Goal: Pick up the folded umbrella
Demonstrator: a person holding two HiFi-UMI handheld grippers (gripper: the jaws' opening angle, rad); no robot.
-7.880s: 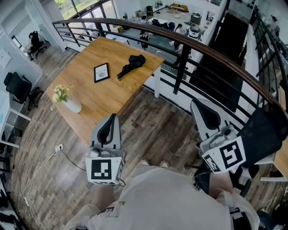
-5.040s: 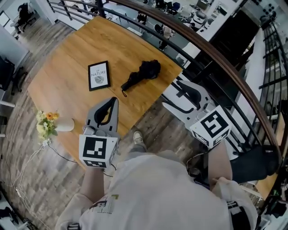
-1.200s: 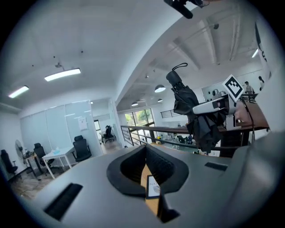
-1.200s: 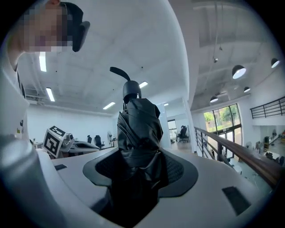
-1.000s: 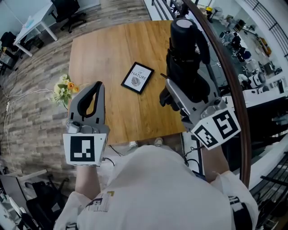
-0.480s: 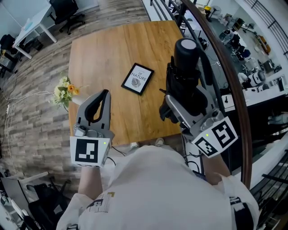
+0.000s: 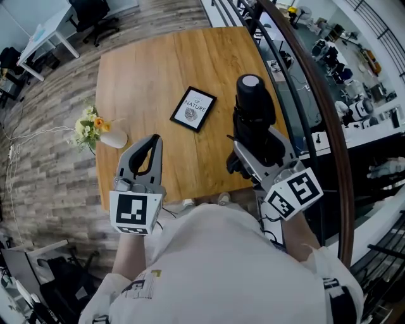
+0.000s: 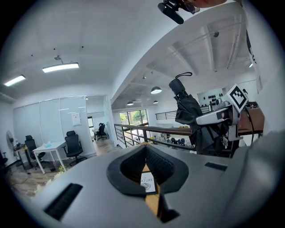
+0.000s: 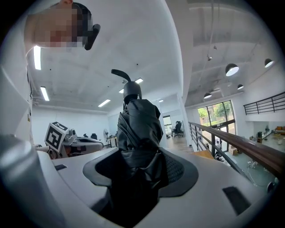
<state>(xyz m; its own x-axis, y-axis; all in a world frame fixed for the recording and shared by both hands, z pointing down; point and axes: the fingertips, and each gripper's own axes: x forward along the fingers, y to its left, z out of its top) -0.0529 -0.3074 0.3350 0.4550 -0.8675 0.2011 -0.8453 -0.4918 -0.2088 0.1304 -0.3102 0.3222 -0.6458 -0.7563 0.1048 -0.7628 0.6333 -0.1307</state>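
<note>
The folded black umbrella (image 7: 253, 120) stands upright in the air above the table's near right corner, handle end up, with my right gripper (image 7: 256, 152) shut on its lower part. In the right gripper view the umbrella (image 9: 138, 129) fills the space between the pads of the right gripper (image 9: 140, 153), its strap loop at the top. My left gripper (image 7: 154, 138) hovers over the table's near edge, shut with nothing in it. From the left gripper view, past the left gripper (image 8: 145, 148), the umbrella (image 8: 189, 111) and the right gripper (image 8: 218, 116) show at the right.
A framed picture (image 7: 193, 109) lies on the wooden table (image 7: 145, 69). A white vase of flowers (image 7: 101, 130) stands at its left edge. A dark curved railing (image 7: 316, 107) runs along the right. Office chairs (image 7: 95, 12) and a white desk stand at the far left.
Both grippers have sunk and drawn nearer to the person. The umbrella came down with the right gripper, still upright. The left gripper shifted a little to the right.
</note>
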